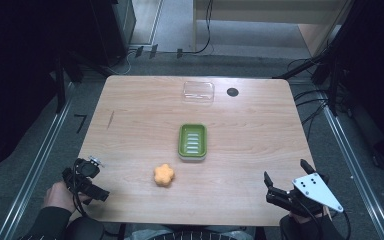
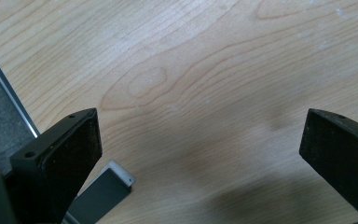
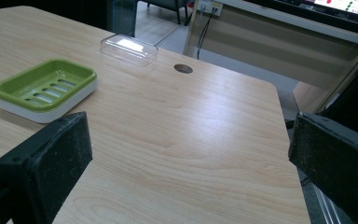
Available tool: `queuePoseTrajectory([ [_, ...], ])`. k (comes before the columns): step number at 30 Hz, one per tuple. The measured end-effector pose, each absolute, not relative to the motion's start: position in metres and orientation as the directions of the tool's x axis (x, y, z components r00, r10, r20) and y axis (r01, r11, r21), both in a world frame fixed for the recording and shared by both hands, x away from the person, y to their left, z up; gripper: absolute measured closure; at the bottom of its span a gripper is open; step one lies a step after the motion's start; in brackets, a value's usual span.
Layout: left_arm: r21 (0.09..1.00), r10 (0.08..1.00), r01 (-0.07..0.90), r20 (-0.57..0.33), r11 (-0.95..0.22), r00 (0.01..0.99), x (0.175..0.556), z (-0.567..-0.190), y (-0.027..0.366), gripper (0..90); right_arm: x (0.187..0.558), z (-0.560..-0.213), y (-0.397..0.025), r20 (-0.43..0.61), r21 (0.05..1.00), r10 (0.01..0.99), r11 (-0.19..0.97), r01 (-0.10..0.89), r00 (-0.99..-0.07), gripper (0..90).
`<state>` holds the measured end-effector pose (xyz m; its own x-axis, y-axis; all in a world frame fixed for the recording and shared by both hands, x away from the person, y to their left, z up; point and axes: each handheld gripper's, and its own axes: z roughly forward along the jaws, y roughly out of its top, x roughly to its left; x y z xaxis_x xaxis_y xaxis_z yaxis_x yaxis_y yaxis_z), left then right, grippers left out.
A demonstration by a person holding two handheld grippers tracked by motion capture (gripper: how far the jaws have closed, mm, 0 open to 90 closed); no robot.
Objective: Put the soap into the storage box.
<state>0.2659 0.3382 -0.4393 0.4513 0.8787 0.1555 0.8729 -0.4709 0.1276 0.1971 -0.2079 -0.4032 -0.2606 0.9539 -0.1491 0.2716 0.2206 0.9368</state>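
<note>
A green slotted soap dish [image 1: 192,142] on a white base lies at the middle of the wooden table [image 1: 130,115]. An orange flower-shaped piece [image 1: 163,175] rests just in front of it, to the left. A clear plastic lid [image 1: 198,92] lies near the far edge. My left gripper [image 1: 94,181] hovers at the front left corner, open over bare wood [image 2: 200,135]. At the front right corner my right gripper [image 1: 286,172] is open and empty [image 3: 191,144]. The right gripper view has the dish [image 3: 44,88] at the left and the lid [image 3: 128,48] beyond it.
A round black hole [image 1: 232,92] marks the tabletop right of the lid, also seen as the hole [image 3: 182,68] in the right gripper view. Metal rails [image 1: 40,160] run along both sides of the table. Cables lie on the floor behind.
</note>
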Motion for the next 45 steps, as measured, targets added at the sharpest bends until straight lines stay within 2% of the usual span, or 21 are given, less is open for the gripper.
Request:
queuePoseTrajectory([
  [17,0.139,0.875,0.866,0.156,-0.480,0.459,0.267,-0.435,0.333,0.0,0.198,-0.404,-0.207,-0.143,0.938,0.954,0.215,0.273,-0.263,0.0],
  [45,0.157,0.792,0.777,0.117,-0.610,0.599,0.276,-0.425,0.280,0.0,0.198,-0.403,-0.205,-0.158,0.934,0.952,0.230,0.273,-0.262,0.0],
])
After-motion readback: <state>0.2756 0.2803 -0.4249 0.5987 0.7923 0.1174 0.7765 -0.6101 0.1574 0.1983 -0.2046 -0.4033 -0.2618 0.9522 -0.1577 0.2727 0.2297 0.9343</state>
